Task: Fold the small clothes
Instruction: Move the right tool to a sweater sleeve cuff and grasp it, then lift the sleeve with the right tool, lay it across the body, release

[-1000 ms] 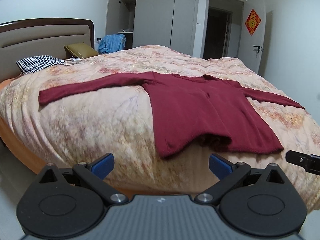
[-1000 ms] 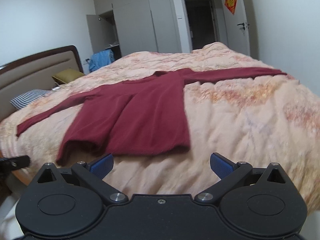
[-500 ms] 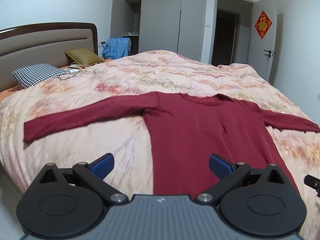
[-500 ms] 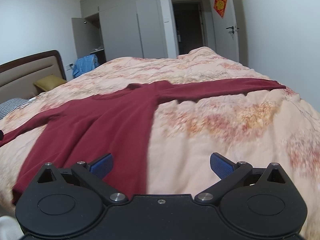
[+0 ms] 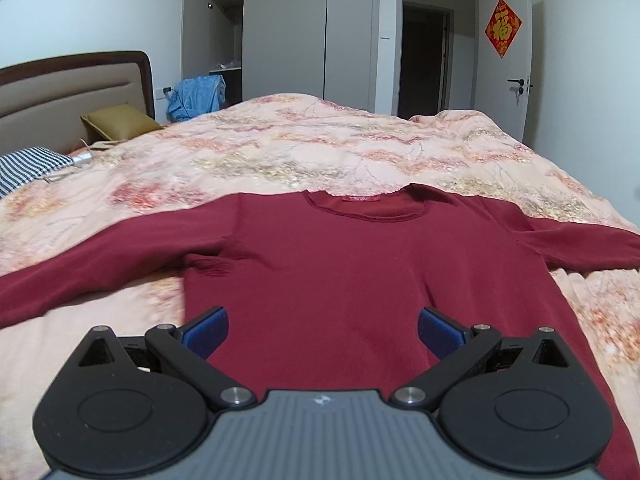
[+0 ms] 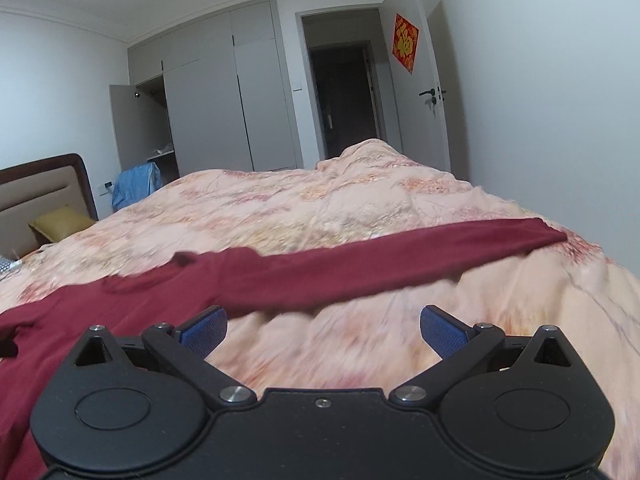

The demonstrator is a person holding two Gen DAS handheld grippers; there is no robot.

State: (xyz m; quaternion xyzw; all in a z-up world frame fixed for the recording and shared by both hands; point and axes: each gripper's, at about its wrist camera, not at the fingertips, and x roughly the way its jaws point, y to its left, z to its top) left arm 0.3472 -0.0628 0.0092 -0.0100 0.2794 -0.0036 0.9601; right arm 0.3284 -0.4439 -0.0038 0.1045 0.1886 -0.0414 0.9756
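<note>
**Sweater Spread Flat, Fold Yet to Begin**

Left tool (image 5: 323,328), jaws wide and empty, hovers over the maroon sweater (image 5: 340,264) at centre frame on the bed (image 5: 320,144); right tool (image 6: 323,330), likewise wide and empty, faces the right sleeve (image 6: 400,260); a shallow pinch could snag the quilt beneath.

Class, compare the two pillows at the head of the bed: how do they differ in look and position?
The olive pillow is plain, one solid colour; the checked pillow has a fine dark-and-white pattern. The olive pillow lies closer to the headboard, the checked pillow nearer the camera at the frame's left edge, partly cut off. Both rest on the bed, untouched.
</note>
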